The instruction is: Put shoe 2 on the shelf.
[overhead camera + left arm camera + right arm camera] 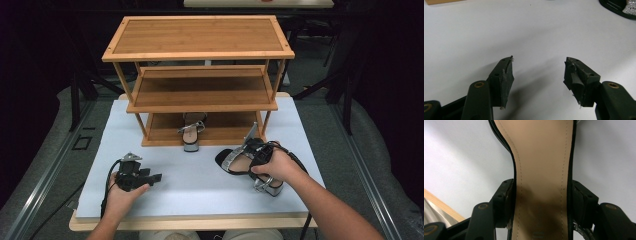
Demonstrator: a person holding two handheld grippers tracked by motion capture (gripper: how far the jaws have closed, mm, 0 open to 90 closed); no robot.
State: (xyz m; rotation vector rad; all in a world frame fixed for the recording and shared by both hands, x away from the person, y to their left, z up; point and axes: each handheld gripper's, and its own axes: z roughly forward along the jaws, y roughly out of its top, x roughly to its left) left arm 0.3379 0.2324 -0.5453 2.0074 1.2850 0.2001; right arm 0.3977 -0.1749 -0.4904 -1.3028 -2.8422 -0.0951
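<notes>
A black heeled sandal (233,161) with a silver strap and a tan insole (539,157) lies on the white table, right of centre. My right gripper (261,156) (541,195) is shut on it, one jaw pressed to each side of the narrow waist of the sole. Its matching sandal (191,133) stands on the bottom shelf of a bamboo shoe rack (200,37), heel toward me. My left gripper (156,177) (538,72) rests low over the table at the left, open, with nothing between its fingers. The held sandal (621,7) also shows at the top right of the left gripper view.
The three-tier rack stands at the back of the white table (200,192); its middle shelf (200,92) and top shelf hold nothing. The table's wooden front edge (190,224) runs just before the person's forearms. Dark floor and stands surround the table.
</notes>
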